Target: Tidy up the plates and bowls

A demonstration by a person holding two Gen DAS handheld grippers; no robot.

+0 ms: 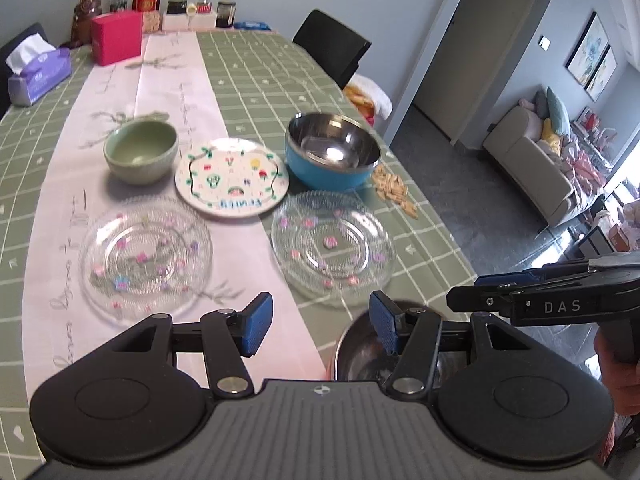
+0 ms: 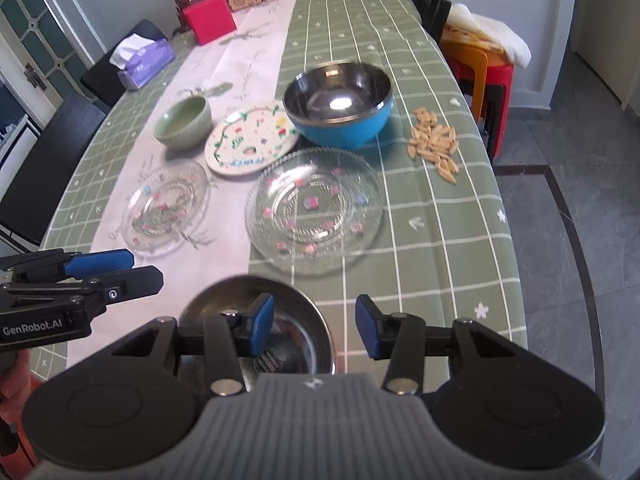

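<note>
1. A small shiny steel bowl [image 2: 256,320] sits at the table's near edge, under both grippers; the right wrist view shows nearly its whole round rim, the left wrist view only a dark sliver [image 1: 360,344].
2. The left gripper [image 1: 320,322] has its blue pads apart, gripping nothing; the right gripper [image 2: 315,326] likewise stands apart above the bowl.
3. Farther off lie two clear glass flowered plates [image 2: 314,204] [image 2: 166,206], a white painted plate [image 2: 252,138], a green ceramic bowl [image 2: 184,122] and a blue steel-lined bowl [image 2: 339,102].
4. Only the left view shows the sofa [image 1: 532,160], far right.

Bare green tablecloth [image 2: 440,240] lies right of the glass plate [image 2: 314,208]; seeds [image 2: 434,144] beyond.
</note>
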